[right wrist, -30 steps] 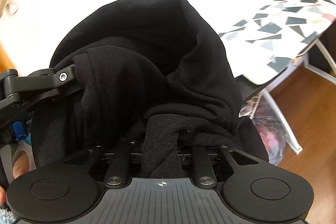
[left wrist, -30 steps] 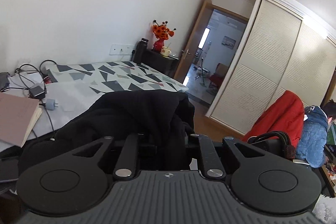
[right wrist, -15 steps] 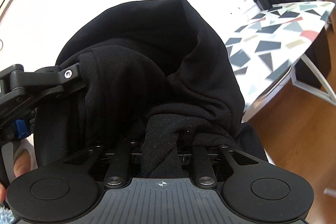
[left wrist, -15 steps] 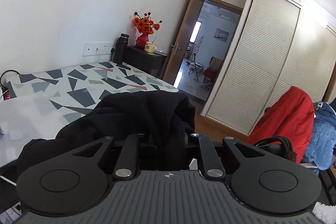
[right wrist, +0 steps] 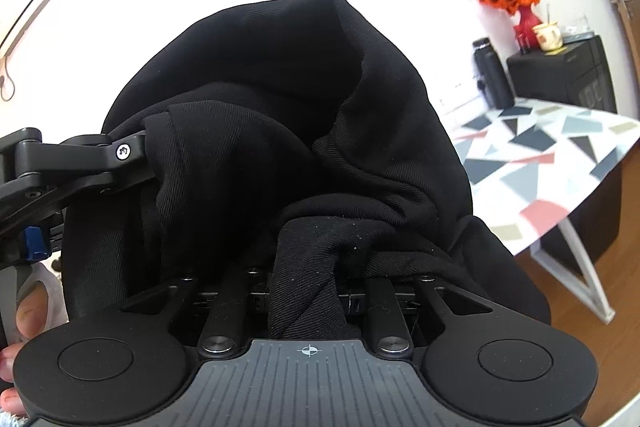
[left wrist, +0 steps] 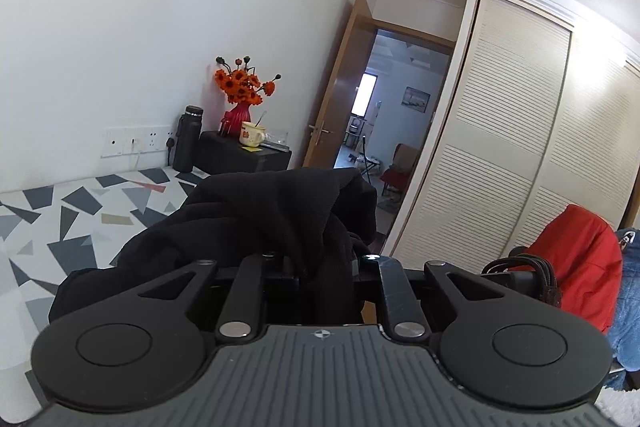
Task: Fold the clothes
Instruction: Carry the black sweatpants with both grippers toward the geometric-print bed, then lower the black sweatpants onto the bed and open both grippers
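Geometric-patterned tabletop (left wrist: 68,223) slides left behind the bunched black fabric garment (left wrist: 280,211); left gripper (left wrist: 320,267) and right gripper (right wrist: 308,291) both clamp it, mid-carry, unfolded.

The garment (left wrist: 276,219) is plain black, of a finely ribbed weave, and hangs bunched and rumpled in the air, off any surface. Thick folds pile up over each other; in the right wrist view one rolled edge (right wrist: 308,267) droops down at the middle, flecked with pale lint.
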### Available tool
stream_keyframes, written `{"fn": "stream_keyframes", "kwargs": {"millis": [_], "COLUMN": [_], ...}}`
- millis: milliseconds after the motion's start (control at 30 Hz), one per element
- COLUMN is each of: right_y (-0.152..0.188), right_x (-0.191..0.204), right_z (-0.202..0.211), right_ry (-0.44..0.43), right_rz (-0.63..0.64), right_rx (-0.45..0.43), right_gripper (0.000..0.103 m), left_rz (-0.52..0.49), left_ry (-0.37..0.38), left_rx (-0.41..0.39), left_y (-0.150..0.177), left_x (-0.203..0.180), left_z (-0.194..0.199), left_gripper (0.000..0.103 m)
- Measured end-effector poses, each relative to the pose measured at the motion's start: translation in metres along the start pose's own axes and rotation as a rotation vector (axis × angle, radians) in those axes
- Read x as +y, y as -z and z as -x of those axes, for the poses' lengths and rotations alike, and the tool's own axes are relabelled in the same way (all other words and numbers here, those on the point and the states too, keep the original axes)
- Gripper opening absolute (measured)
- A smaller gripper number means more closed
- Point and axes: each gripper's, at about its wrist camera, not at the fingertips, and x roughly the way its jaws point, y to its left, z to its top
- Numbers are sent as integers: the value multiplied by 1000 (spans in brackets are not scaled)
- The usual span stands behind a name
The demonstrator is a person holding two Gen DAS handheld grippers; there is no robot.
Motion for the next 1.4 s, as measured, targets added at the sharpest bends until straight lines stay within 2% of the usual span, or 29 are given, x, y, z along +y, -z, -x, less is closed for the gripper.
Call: {"fn": "stream_keyframes", "kwargs": {"millis": [200,333,367,500,667,733,800,900,1033,1100,1200,1267,1400], "right_y": [-35,-56,-66,-108,-157,-169,-173,-163,-127,-104,-68,-52,-41], "right_x": [-38,-50,-67,-74,-69,-77,-88,-118,-173,-200,-210,-223,-246], "right_z": [-7,-48,-78,-140,-193,-217,-237,-271,-319,-341,-343,-345,-359], "right_ry": [0,-22,-30,-67,-142,-156,-141,-61,110,192,247,245,238], "right_rz": [4,48,58,109,198,210,190,121,-22,-91,-151,-206,-247], "right_rx": [12,9,3,-27,-131,-164,-175,-129,40,123,171,195,246], "right_gripper": [17,17,17,17,17,17,17,17,17,17,17,18,19], "left_rz": [29,80,106,120,107,142,194,296,497,586,654,702,760], "left_ry": [6,11,15,2,-89,-143,-211,-322,-483,-535,-566,-574,-585], "left_rx": [-15,-82,-101,-201,-364,-386,-350,-201,32,105,177,207,237], "left_y": [-13,-33,-42,-88,-128,-128,-120,-91,-17,19,53,69,88], "left_x": [15,49,61,105,157,182,206,248,308,328,343,351,354], "left_z": [-45,-69,-73,-82,-76,-75,-80,-102,-125,-124,-115,-109,-116], "left_gripper": [17,16,16,16,17,17,17,17,17,17,20,23,23]}}
